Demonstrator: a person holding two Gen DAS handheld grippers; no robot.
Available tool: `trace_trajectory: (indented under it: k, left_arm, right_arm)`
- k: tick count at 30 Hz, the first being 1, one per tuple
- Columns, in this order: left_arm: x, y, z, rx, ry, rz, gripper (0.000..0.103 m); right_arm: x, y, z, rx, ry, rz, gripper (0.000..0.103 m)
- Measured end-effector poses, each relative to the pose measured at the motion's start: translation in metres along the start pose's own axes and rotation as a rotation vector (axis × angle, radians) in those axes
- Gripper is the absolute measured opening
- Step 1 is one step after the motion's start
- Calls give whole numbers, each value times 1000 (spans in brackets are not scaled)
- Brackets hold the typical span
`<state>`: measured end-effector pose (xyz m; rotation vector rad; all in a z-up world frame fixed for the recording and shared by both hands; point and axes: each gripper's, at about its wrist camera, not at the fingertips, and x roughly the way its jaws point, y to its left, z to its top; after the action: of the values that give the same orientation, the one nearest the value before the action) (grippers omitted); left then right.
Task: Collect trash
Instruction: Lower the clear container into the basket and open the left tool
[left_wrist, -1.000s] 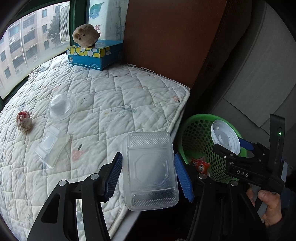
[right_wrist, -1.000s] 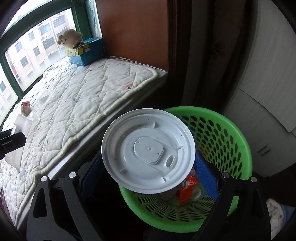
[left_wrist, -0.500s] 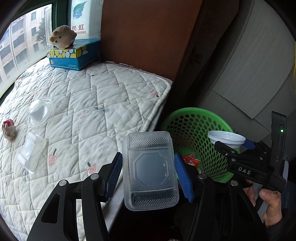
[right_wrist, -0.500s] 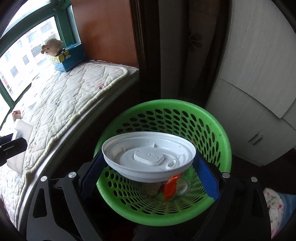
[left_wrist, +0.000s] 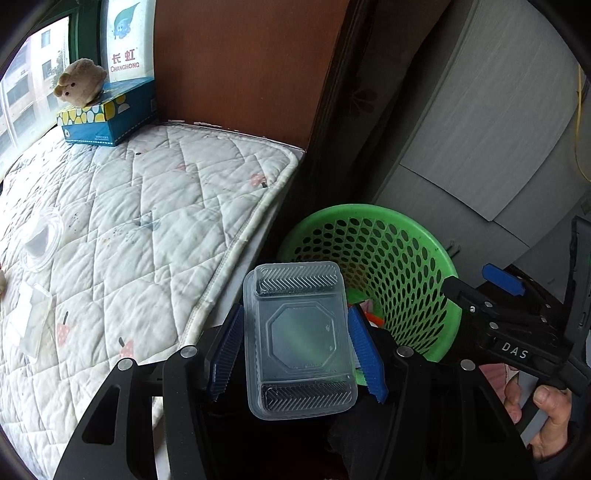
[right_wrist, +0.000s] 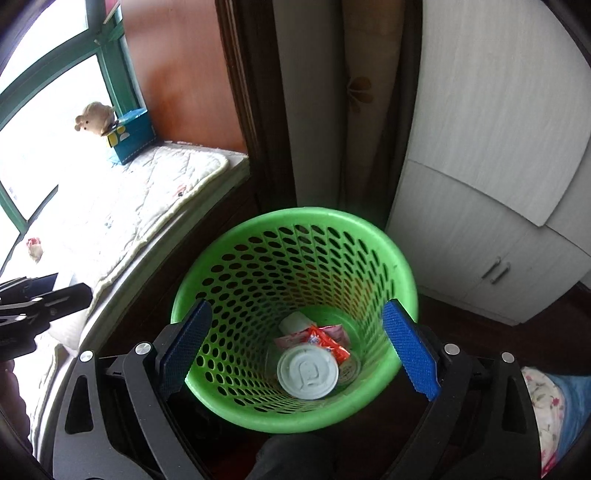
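1. Two tongs on inventory. Left tongs (left_wrist: 295, 354): clenched on a clear plastic tray (left_wrist: 297, 339), blue pads pressed against its two long sides, tray flat-on to the camera and hanging beyond the mattress edge, just short of the basket rim.
2. Right tongs (right_wrist: 299, 350): released, pads spread wide with nothing between them, poised over the basket mouth.
3. Green mesh basket (right_wrist: 295, 229): stands on the floor beside the quilted mattress (left_wrist: 147, 206). Contents: one round white lid (right_wrist: 307, 371) lying flat on the bottom, red wrappers (right_wrist: 328, 341) beside it.
4. Trash outstanding on the mattress: one clear dome lid (left_wrist: 38, 240), one clear plastic box (left_wrist: 27, 323) near the left edge, one crumpled red-and-white scrap (right_wrist: 34, 245) seen from the right wrist.
5. Not trash, by judgement: blue tissue box (left_wrist: 107, 118) with plush toy (left_wrist: 79, 83) on top.
6. Step in hand, by judgement: deposit the tray. Carry it on until it is fully above the basket opening before letting go; it is wide, so a release over the rim could leave it bridged or tipping out to the floor.
7. Advice: draw the right tongs aside to clear the mouth, and tilt the tray so that a short end goes in first.
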<state>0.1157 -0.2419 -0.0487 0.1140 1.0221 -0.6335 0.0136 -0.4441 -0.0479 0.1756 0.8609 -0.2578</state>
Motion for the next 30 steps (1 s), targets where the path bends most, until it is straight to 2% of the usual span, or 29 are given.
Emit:
trace_trajectory:
  k: [13, 18, 20, 23, 30]
  left_arm:
    - [41, -33, 7, 50, 59, -40, 56]
    - [53, -43, 10, 62, 78, -81, 58]
    - [56, -46, 9, 62, 83, -87, 71]
    - [55, -47, 7, 62, 73, -102, 72]
    - [32, -28, 3, 49, 43, -53, 72]
  right_arm:
    - [-23, -23, -1, 45, -43, -10, 93]
    - [-25, -27, -3, 60, -45, -4, 93]
    - [-25, -28, -3, 63, -44, -2, 93]
    - [-27, -28, -3, 66, -47, 4, 93]
    - [-26, -19, -3, 59, -47, 36, 93]
